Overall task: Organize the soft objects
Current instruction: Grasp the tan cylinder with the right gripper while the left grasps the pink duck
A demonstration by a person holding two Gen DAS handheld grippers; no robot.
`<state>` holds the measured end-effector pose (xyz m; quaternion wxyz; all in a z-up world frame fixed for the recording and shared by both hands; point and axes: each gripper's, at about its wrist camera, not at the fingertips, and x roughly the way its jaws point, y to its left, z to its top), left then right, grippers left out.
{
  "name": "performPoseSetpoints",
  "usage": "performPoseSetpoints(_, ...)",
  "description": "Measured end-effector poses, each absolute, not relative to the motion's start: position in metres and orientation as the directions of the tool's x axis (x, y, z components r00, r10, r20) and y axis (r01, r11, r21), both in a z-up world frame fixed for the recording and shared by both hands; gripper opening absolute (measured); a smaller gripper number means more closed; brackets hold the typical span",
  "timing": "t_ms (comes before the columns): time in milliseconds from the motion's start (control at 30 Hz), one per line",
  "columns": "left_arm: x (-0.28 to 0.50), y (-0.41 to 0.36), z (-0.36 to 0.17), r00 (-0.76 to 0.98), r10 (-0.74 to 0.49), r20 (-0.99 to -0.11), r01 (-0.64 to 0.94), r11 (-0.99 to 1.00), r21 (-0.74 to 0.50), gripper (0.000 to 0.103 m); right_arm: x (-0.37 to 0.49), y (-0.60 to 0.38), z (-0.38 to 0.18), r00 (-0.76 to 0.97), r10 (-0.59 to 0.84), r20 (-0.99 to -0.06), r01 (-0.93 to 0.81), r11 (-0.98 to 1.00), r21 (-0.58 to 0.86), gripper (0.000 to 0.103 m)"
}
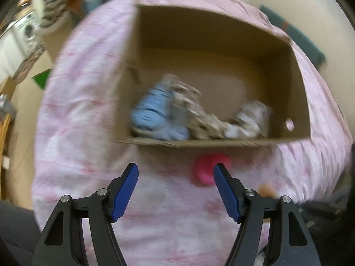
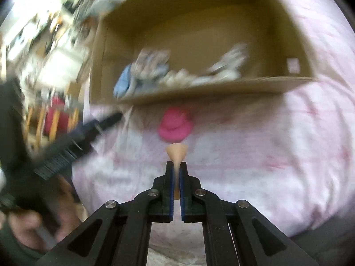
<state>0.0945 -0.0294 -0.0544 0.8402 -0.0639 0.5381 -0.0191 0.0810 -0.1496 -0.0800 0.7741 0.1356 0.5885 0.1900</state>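
Note:
A cardboard box (image 1: 297, 84) lies open on a pink bedspread (image 1: 84, 102). Inside it are a light blue soft item (image 1: 153, 115) and pale patterned soft items (image 1: 199, 115). A bright pink soft object (image 1: 206, 166) lies on the bedspread just in front of the box. My left gripper (image 1: 176, 173) is open and empty, just left of the pink object. My right gripper (image 2: 176, 166) is shut on a small peach soft piece (image 2: 176, 151), held just in front of the pink object (image 2: 175, 124). The box (image 2: 221, 88) and its contents (image 2: 142, 73) show blurred behind.
The left gripper's arm (image 2: 73, 139) and a hand show at the left of the right wrist view. Cluttered shelves (image 2: 44, 55) stand beyond the bed's left edge. A zebra-patterned fabric (image 1: 55, 4) and a dark green item (image 1: 299, 35) lie past the box.

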Motion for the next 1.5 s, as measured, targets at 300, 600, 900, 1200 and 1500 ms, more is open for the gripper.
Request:
performPoseSetpoints(300,0.128,-0.077,-0.091,0.354,-0.092,-0.931,-0.049,0.992,-0.117,0.067,0.089,-0.212,-0.070,0.344,0.492,-0.799,0.038,0.843,0.536,0.006)
performPoseSetpoints(600,0.148,-0.087,-0.119,0.263,-0.041,-0.964,-0.139,0.987,-0.080,0.044,0.094,-0.216,-0.046,0.373,0.544,-0.752,-0.034,0.818,0.575,0.006)
performPoseSetpoints(900,0.136,-0.065,-0.114,0.253,-0.032,-0.967,-0.196,0.977,-0.084,0.043,0.092,-0.220,-0.040,0.364,0.608,-0.705,-0.061,0.771,0.634,0.006)
performPoseSetpoints(1200,0.105,-0.052,-0.103,0.274,0.012,-0.962,-0.180,0.983,-0.039,0.043,0.092,-0.220,-0.037,0.376,0.609,-0.698,-0.072,0.770,0.634,0.006)
performPoseSetpoints(1500,0.084,-0.033,-0.073,0.320,0.029,-0.947,-0.176,0.984,-0.029,0.043,0.093,-0.217,-0.035,0.374,0.610,-0.698,-0.074,0.770,0.633,0.006)
